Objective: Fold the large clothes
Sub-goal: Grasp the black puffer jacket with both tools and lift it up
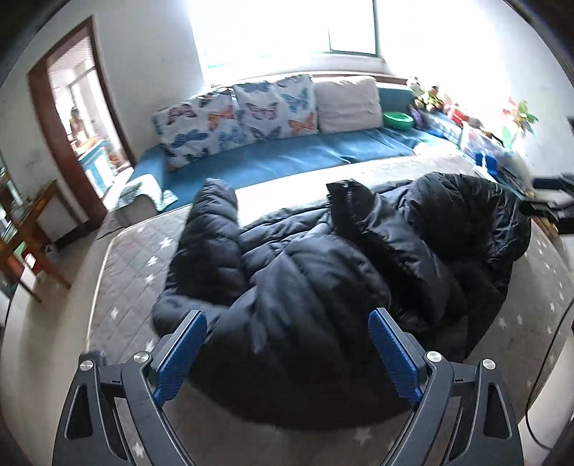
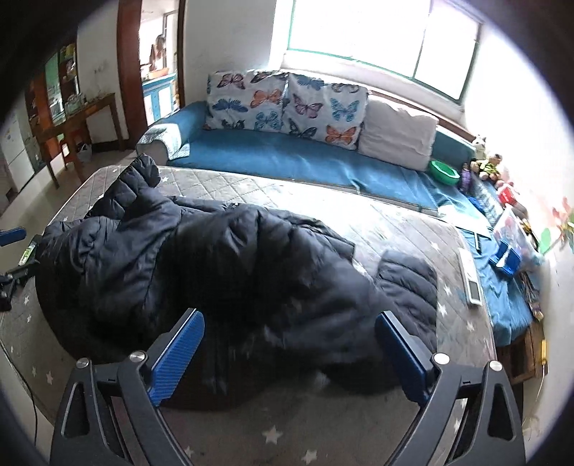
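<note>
Green bowl [image 2: 445, 172] on blue sofa [image 2: 287, 157], contents unseen

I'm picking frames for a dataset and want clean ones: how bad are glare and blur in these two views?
Left wrist view: the window is blown out to white, glare washes the mattress behind the black puffer jacket, and the edges smear. Right wrist view: the window is also overexposed, the jacket is softly blurred; both curve at the rim.
</note>
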`<action>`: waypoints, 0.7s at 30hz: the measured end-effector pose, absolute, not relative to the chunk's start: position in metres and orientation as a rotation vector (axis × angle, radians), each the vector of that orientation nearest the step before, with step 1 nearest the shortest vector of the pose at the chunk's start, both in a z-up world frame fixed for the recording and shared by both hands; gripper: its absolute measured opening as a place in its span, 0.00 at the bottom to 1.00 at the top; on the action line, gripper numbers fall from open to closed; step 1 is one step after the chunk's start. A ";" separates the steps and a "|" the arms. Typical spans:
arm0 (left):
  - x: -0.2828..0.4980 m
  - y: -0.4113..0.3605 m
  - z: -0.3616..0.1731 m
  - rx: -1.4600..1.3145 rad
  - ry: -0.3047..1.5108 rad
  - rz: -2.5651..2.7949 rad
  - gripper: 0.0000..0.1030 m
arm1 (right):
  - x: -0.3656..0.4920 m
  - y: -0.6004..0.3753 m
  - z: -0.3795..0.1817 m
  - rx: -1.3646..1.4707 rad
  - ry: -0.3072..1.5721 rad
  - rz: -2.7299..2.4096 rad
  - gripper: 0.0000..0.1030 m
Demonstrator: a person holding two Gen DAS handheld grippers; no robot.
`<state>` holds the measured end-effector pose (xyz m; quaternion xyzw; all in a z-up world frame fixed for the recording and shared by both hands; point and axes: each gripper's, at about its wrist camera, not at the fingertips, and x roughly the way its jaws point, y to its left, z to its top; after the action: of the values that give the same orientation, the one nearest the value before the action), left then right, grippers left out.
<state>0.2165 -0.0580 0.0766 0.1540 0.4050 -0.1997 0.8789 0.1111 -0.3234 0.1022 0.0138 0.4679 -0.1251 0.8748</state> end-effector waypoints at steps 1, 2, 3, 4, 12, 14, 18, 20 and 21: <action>0.221 -0.062 0.075 0.330 0.852 -0.434 0.91 | 0.120 -0.325 0.101 0.033 0.988 -0.240 0.99; 0.227 -0.066 0.073 0.339 0.862 -0.446 0.88 | 0.128 -0.326 0.100 0.028 1.001 -0.224 0.98; 0.233 -0.070 0.069 0.348 0.874 -0.452 0.85 | 0.138 -0.327 0.097 0.012 1.018 -0.214 0.98; 0.239 -0.074 0.064 0.355 0.886 -0.466 0.85 | 0.143 -0.328 0.095 -0.006 1.026 -0.215 0.98; 0.266 -0.090 0.038 0.366 0.921 -0.568 0.45 | 0.182 -0.352 0.039 -0.068 1.208 -0.251 0.64; 0.264 -0.088 0.035 0.363 0.914 -0.580 0.34 | 0.174 -0.356 0.032 -0.064 1.225 -0.252 0.44; 0.250 -0.075 0.034 0.347 0.911 -0.589 0.21 | 0.150 -0.358 0.050 -0.009 1.179 -0.233 0.25; 0.237 -0.067 0.037 0.332 0.901 -0.593 0.20 | 0.137 -0.355 0.065 0.022 1.148 -0.230 0.22; 0.229 -0.061 0.041 0.320 0.896 -0.600 0.19 | 0.130 -0.352 0.071 0.032 1.131 -0.228 0.21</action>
<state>0.2293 -0.0614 0.0408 0.1519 0.4249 -0.2845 0.8458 0.1297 -0.3521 0.0711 0.0152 0.5345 -0.1077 0.8382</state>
